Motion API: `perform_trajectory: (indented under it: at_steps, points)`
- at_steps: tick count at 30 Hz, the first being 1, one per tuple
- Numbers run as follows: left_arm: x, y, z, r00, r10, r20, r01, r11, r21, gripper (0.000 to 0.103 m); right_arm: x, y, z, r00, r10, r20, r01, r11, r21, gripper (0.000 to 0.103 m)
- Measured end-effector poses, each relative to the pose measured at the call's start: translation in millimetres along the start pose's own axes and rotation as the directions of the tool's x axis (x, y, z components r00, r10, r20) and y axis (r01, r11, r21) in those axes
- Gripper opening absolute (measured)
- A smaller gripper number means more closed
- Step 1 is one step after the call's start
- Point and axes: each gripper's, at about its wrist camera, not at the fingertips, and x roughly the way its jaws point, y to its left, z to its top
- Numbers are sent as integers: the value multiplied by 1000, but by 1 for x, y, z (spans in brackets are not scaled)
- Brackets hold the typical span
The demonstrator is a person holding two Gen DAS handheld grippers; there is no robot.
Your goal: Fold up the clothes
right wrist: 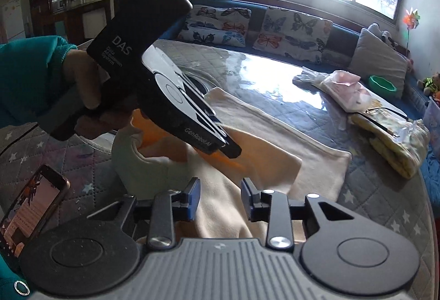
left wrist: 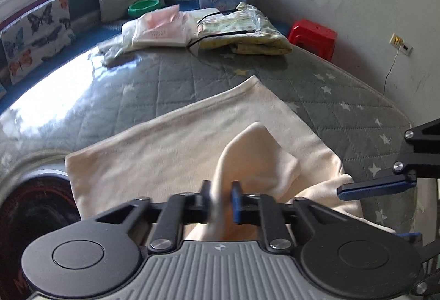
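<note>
Cream garment (left wrist: 176, 140) spread flat on the grey quilted mattress (left wrist: 132, 85), one fold pinched up at the near edge.

Left gripper (left wrist: 221, 194) pressed together on a raised fold of that cream cloth, lifted in a peak just beyond the fingertips. Right gripper (right wrist: 220, 198) spread apart over the near part of the garment, cloth lying below the gap, pads clear of it. Held by a hand (right wrist: 88, 85) in a teal sleeve (right wrist: 30, 74) at left. Phone (right wrist: 30, 212) propped at near left. Far right on the mattress: yellow folded bedding (left wrist: 247, 33) and a pink-and-white packet (left wrist: 162, 27). Butterfly cushions (right wrist: 291, 30) along the far window bench; red stool (left wrist: 313, 36) by the wall.
</note>
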Motion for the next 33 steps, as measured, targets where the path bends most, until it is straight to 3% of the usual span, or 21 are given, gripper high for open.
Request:
perform_trajectory:
  at_steps: [3, 6, 11, 15, 17, 18, 20, 23, 26, 29, 33]
  points:
    - [-24, 15, -10, 996, 8, 84, -1, 996, -85, 5, 6, 3, 2, 1000, -3, 6, 3, 1000, -12, 32]
    - [-52, 28, -22, 985, 72, 156, -51, 990, -135, 4, 16, 9, 8, 1000, 7, 14, -7, 1000, -27, 32]
    - [-86, 47, -49, 964, 173, 203, -127, 967, -223, 3, 38, 32, 19, 998, 67, -1, -67, 994, -86, 33]
    - [-112, 59, -75, 941, 242, 237, -165, 938, -304, 3, 64, 53, 23, 997, 62, -44, -68, 986, -150, 32]
    - [-123, 67, -89, 930, 281, 238, -187, 917, -351, 3, 74, 57, 21, 995, 65, -79, -77, 984, -162, 22]
    - [-128, 70, -96, 924, 301, 235, -200, 906, -373, 3, 76, 58, 19, 994, 69, -85, -82, 984, -159, 11]
    - [-136, 78, -111, 916, 332, 226, -220, 885, -411, 3, 71, 58, 16, 996, 60, -74, -70, 986, -151, 6]
    - [-144, 90, -128, 905, 371, 209, -244, 854, -460, 3, 48, 44, 15, 1000, -10, -1, 9, 995, -101, 4]
    - [-150, 97, -144, 894, 403, 198, -263, 828, -495, 3, 22, 16, 9, 990, -128, 54, 130, 991, -28, 2]
    - [-158, 99, -158, 877, 438, 195, -291, 810, -509, 3, -4, -14, -1, 962, -260, 85, 256, 965, 54, 2]
    - [-169, 101, -172, 861, 473, 186, -308, 777, -549, 3, -28, -56, -23, 913, -407, 31, 396, 903, 167, 2]
